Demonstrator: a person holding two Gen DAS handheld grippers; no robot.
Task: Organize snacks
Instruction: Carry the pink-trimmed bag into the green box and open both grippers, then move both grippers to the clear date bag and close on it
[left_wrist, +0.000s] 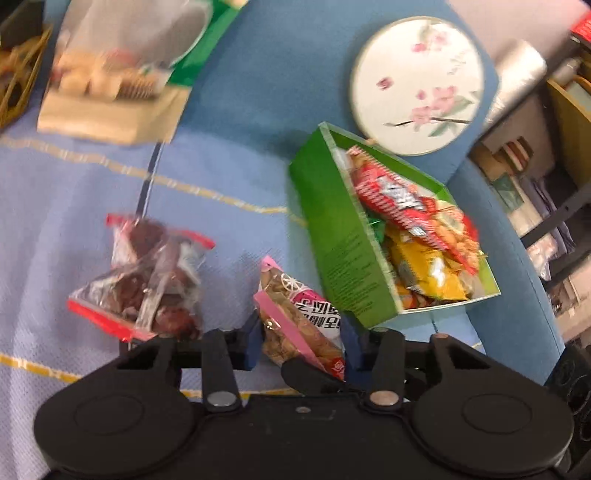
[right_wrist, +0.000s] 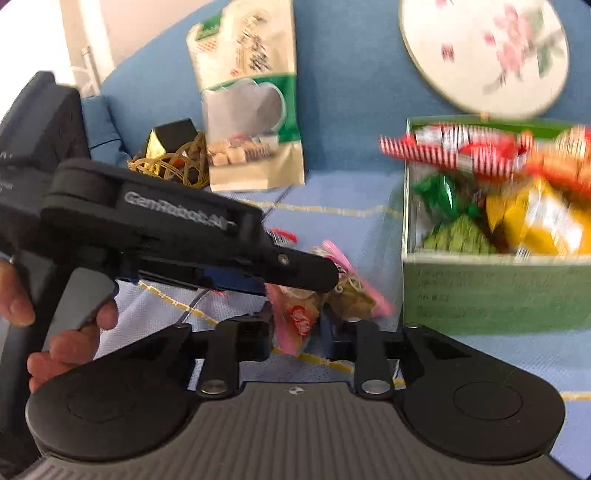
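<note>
Left of the green box (left_wrist: 334, 236) lay a clear bag of dark snacks (left_wrist: 147, 280) — not yet packed. Nearer the box, a pink-edged packet (left_wrist: 299, 317) sat between both grippers' fingers, the left gripper (left_wrist: 303, 336) and right gripper (right_wrist: 297, 332); whether either pinched it, I couldn't tell. The box already held several packets.
</note>
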